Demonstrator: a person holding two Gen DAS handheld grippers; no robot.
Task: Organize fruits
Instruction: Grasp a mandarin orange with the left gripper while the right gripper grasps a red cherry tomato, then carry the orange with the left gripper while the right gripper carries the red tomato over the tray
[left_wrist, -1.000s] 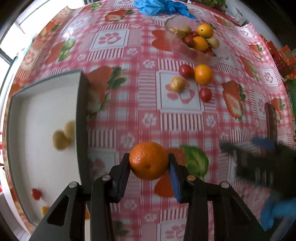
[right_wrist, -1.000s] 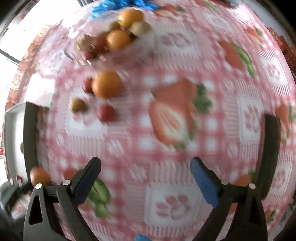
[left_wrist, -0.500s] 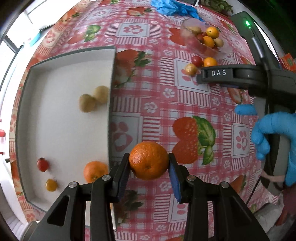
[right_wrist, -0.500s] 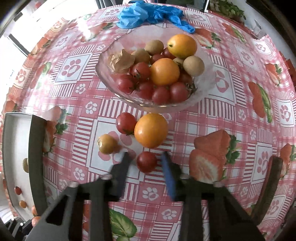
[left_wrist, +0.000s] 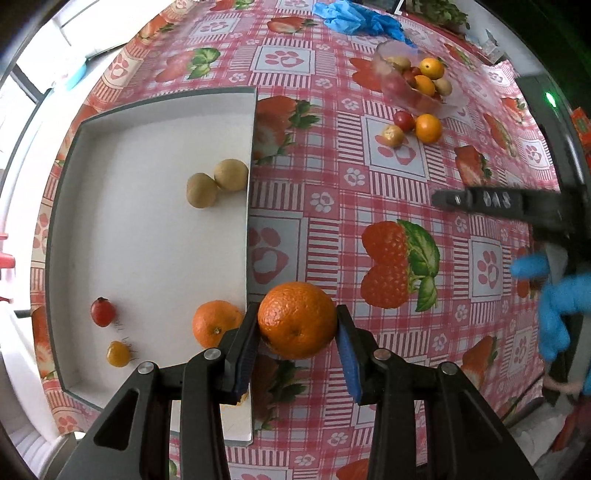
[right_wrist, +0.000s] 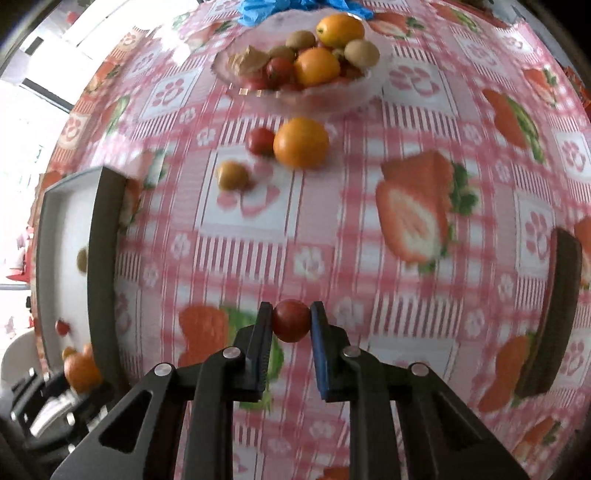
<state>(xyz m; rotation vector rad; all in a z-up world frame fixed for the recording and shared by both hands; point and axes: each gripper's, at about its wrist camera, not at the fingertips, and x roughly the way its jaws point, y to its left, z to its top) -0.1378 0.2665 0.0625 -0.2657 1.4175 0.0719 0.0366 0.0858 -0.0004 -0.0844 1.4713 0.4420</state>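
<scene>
Transfer step in hand: left gripper (left_wrist: 297, 326) clamps an orange (left_wrist: 297, 320) beside the white tray (left_wrist: 66, 229) near-right rim, right gripper (right_wrist: 290, 320) clamps a cherry tomato (right_wrist: 290, 320) above the tablecloth (right_wrist: 369, 229); next, carry each over the tray and release.

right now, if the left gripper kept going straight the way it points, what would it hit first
Probably the tray's right wall or the tablecloth just beside it; the held orange hangs about over that edge, though depth is unclear.
</scene>
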